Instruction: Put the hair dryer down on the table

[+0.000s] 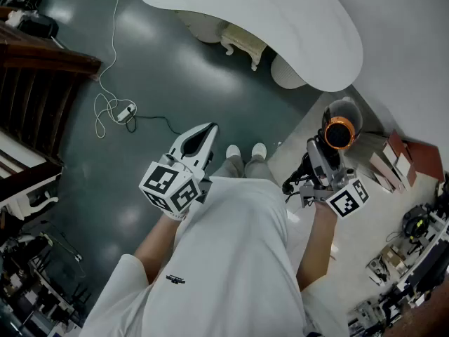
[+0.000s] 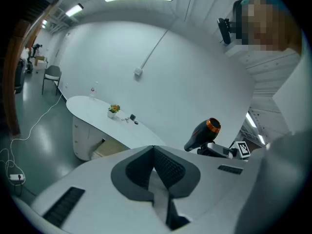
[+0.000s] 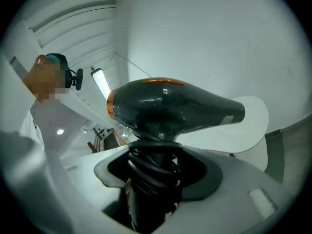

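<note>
- Between the fingers of the right gripper (image 3: 155,177) stands the handle of the hair dryer (image 3: 170,106). The fingers pinch it from both sides, over the black cord (image 3: 152,165) coiled round the handle.
- Above those fingers the dark barrel lies crosswise. Its orange ring (image 3: 110,104) is on one end and its nozzle on the other.
- A small pale label (image 3: 227,118) sits near the nozzle; its print is too small to read.
- Beyond the right fingertips, well apart from them, is the white curved table (image 1: 280,20). The hair dryer is held in the air over the floor (image 1: 161,69), not resting on the table.
- The fingers of the left gripper (image 1: 205,133) are pressed together with nothing between them.
- Ahead of the left fingertips and off to their left, a small potted plant (image 2: 114,109) stands on the table.
- Behind each pair of fingers sits a marker cube, the left cube (image 1: 170,187) and the right cube (image 1: 349,199). Both carry black-and-white square patterns and no readable words.
- Past the left fingertips, a power strip (image 1: 125,111) with a white cable lies on the floor.
</note>
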A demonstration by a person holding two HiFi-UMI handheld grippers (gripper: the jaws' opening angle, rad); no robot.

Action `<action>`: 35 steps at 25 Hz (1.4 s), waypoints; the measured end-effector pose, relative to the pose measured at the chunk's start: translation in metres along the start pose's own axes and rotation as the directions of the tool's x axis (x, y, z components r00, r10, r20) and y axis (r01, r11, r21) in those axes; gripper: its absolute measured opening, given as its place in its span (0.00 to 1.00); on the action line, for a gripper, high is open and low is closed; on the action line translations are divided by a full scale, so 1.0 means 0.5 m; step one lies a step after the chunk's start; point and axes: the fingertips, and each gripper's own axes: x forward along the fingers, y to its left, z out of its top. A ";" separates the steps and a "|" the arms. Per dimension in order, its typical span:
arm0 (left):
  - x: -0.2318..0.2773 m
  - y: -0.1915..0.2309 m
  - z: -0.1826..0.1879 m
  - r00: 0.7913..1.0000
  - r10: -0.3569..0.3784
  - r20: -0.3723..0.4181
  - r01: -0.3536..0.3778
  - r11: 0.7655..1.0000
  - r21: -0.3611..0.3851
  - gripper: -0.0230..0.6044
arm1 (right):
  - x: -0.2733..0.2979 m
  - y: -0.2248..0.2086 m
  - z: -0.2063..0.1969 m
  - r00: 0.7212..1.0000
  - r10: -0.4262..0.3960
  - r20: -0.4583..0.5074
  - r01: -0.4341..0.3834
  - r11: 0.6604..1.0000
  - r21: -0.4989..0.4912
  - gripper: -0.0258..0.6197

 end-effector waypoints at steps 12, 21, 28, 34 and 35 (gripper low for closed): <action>-0.099 -0.073 -0.002 0.988 0.053 0.143 -0.049 0.998 -0.032 0.05 | -0.038 0.171 0.006 0.979 0.170 -0.112 -0.184 0.975 -0.123 0.47; -0.096 -0.105 -0.027 0.980 0.097 0.173 -0.093 0.995 -0.031 0.05 | -0.062 0.220 0.021 0.944 0.324 -0.071 -0.324 0.946 0.003 0.47; -0.097 -0.154 -0.040 0.968 0.136 0.213 -0.134 0.991 -0.024 0.05 | -0.090 0.203 0.035 0.927 0.360 -0.100 -0.363 0.932 -0.008 0.47; -0.099 -0.156 -0.061 0.956 0.198 0.216 -0.186 0.980 -0.072 0.05 | -0.082 0.183 0.021 0.917 0.361 -0.167 -0.366 0.931 0.005 0.47; -0.099 -0.153 -0.057 0.954 0.205 0.219 -0.193 0.978 -0.075 0.05 | -0.073 0.184 0.022 0.915 0.363 -0.176 -0.368 0.930 0.005 0.47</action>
